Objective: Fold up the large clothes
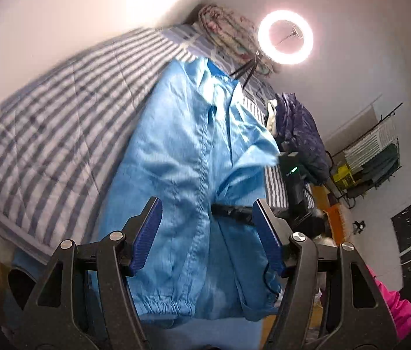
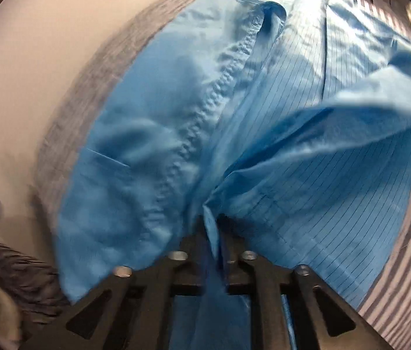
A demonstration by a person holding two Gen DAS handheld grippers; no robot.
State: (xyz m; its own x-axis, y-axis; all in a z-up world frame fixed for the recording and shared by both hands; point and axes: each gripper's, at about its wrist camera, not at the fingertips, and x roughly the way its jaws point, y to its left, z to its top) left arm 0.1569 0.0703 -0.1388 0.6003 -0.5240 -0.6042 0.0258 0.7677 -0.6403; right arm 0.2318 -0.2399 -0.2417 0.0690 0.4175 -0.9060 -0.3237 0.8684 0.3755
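A large light-blue jacket (image 1: 182, 157) with a zip front and elastic hem lies spread on a striped bed (image 1: 59, 122). My left gripper (image 1: 207, 233) hovers open above its lower middle, both blue pads (image 1: 147, 233) bare and nothing between them. In the right wrist view the jacket (image 2: 153, 134) fills the frame. My right gripper (image 2: 214, 233) is shut on a fold of its pinstriped inner side, and that panel is lifted off the bed toward the zip line. The same gripper appears in the left wrist view as a black body (image 1: 293, 175) at the jacket's right edge.
A lit ring light (image 1: 285, 37) on a stand is at the head of the bed, beside a floral quilt (image 1: 228, 29). A dark navy garment (image 1: 301, 134) is heaped on the bed's right side. Pink cloth (image 1: 395, 300) and a clothes rack (image 1: 371, 151) are off to the right.
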